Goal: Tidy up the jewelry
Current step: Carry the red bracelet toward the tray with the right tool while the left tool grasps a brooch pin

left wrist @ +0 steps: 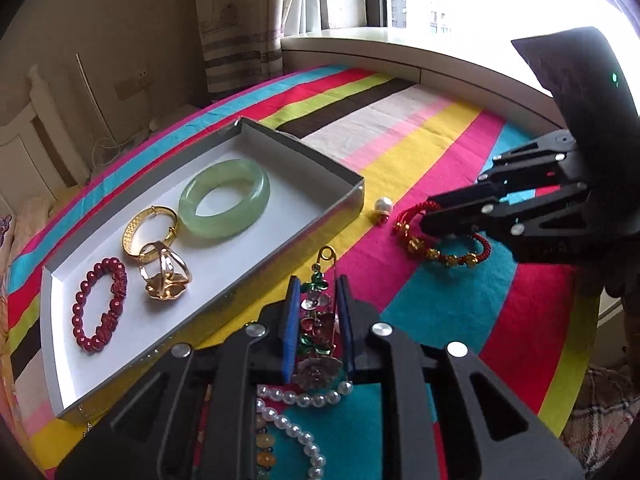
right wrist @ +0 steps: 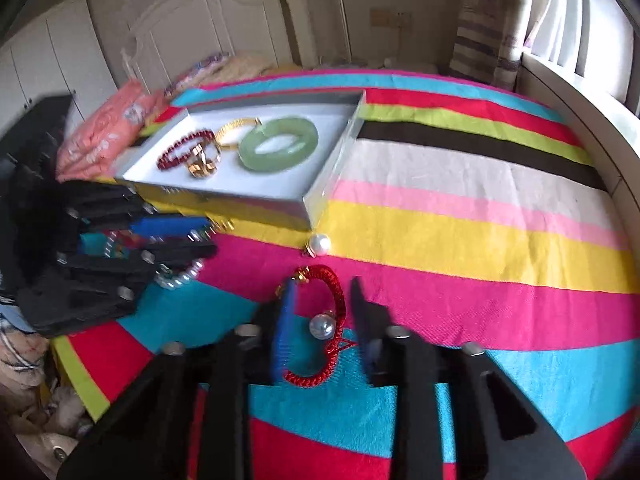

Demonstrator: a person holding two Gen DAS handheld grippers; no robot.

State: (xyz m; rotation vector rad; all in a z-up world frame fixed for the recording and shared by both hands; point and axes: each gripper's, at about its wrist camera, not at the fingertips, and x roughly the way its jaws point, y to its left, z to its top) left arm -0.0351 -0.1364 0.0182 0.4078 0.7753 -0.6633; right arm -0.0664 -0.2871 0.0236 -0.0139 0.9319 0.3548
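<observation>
1. Left wrist view: my left jaws (left wrist: 318,312) are clenched around a colourful enamel flower brooch on a gold safety pin (left wrist: 318,320), blue pads pressing its sides. A white pearl strand (left wrist: 294,420) lies beneath it on the striped bedspread (left wrist: 420,152). At ten o'clock sits the shallow white cardboard tray (left wrist: 320,160), already holding a pale green jade bangle (left wrist: 224,198), a gold mesh bangle (left wrist: 150,232), a gold flower ring (left wrist: 164,280) and a dark red bead bracelet (left wrist: 100,304). A loose pearl earring (left wrist: 382,210) rests at one o'clock.
2. Right wrist view: my right jaws (right wrist: 322,316) straddle a red braided cord bracelet with gold charms (right wrist: 332,320); whether both pads bite I cannot tell. A second pearl (right wrist: 322,328) lies between them.
3. To do this well, I judge I should lift the brooch straight up, clear of the pearls, cross the tray wall, and lower it into bare floor near twelve o'clock.
</observation>
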